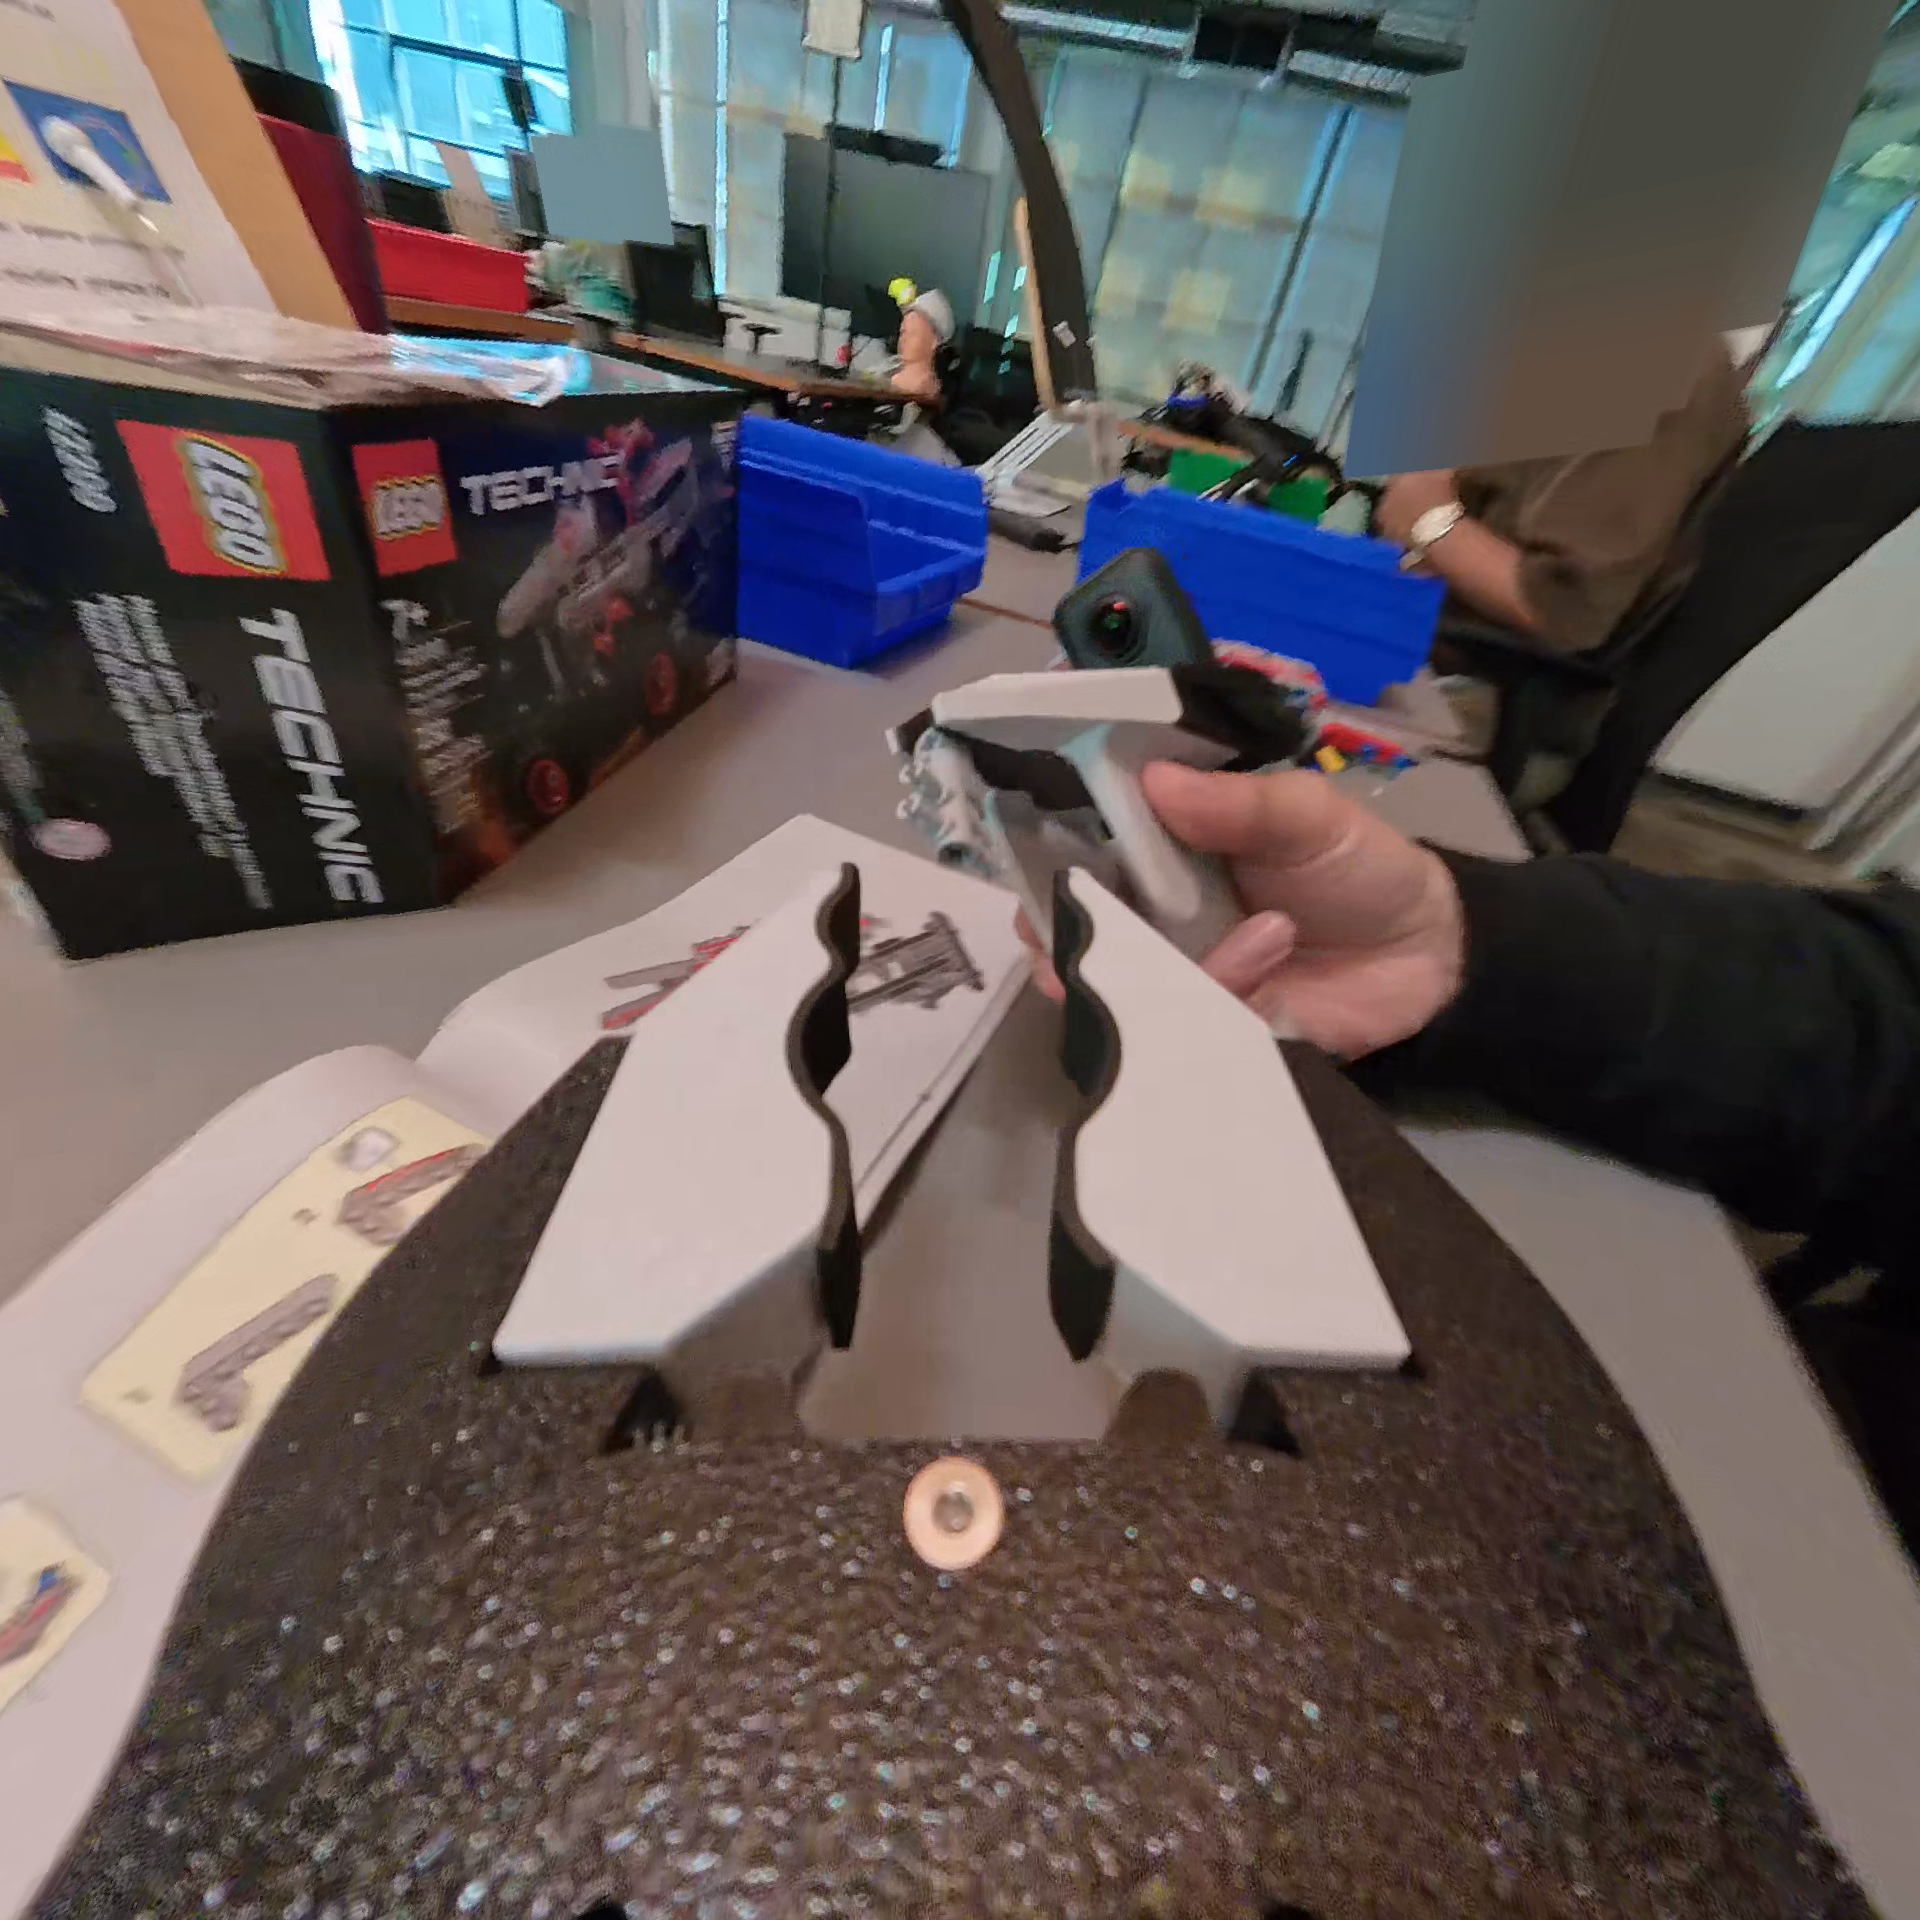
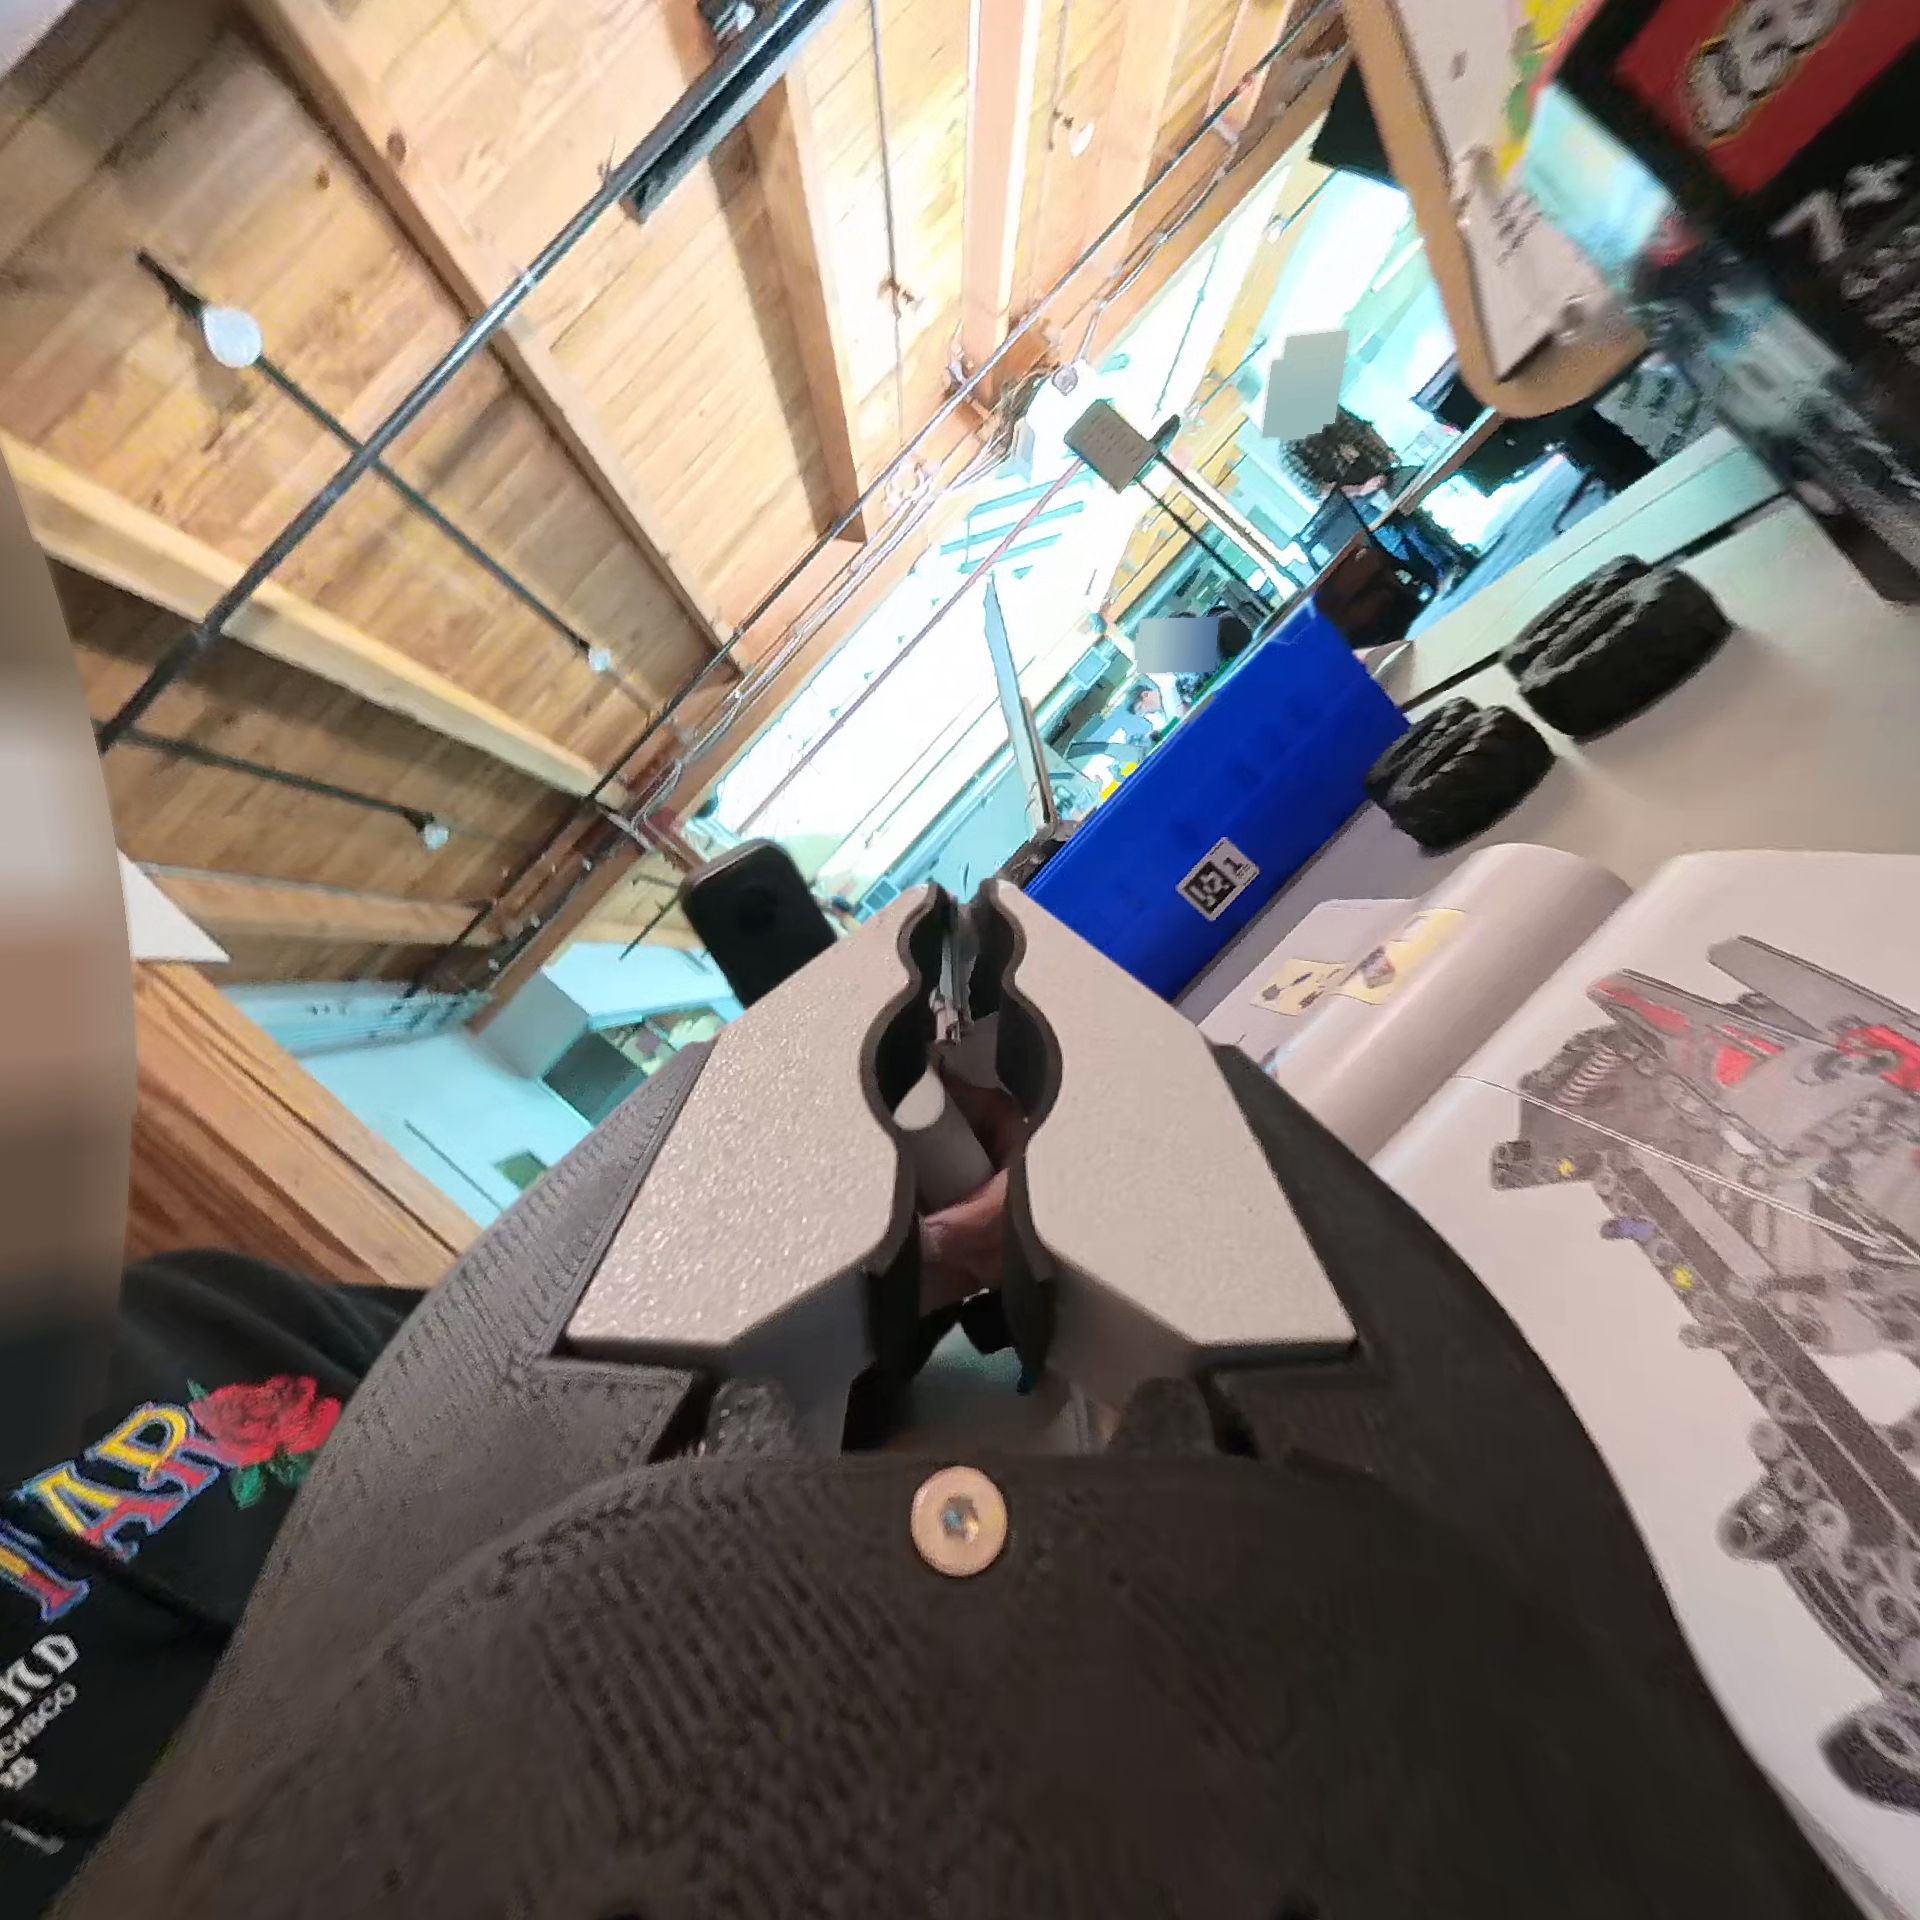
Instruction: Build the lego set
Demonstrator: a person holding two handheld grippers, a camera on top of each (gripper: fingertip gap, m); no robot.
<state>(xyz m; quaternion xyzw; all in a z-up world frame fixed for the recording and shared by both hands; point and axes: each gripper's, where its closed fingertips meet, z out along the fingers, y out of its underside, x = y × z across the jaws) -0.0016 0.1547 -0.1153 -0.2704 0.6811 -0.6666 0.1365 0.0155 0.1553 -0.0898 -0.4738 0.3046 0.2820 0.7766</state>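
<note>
Left gripper (image 1: 956,1049): jaws spread, nothing between them, hovering over the open white instruction booklet with printed build diagrams (image 1: 312,1195) on the grey worktop (image 1: 644,790).

Right gripper (image 2: 961,971): jaws nearly pressed together, pinching a small light-grey lego piece (image 2: 954,977) at the tips. In the left wrist view the right gripper (image 1: 940,800) sits just ahead of and right of the left jaws, tilted on its side, gripped by a bare hand in a black sleeve (image 1: 1320,904); a grey pale part shows at its tip, detail too blurred to name.

Two black knobbly rubber tyres (image 2: 1538,707) lie on the worktop, well ahead-right of the right jaws. The black cardboard lego box with red logo panels (image 1: 312,644) stands ahead-left of the left jaws; blue plastic bins (image 1: 852,540) are beyond.

Risks, as judgement: the pinch is at the very tips on a small piece, so it may twist or pop out if the tilt grows. The spread left jaws could mis-align when taking or mating the piece. A dropped piece could roll under the booklet.
</note>
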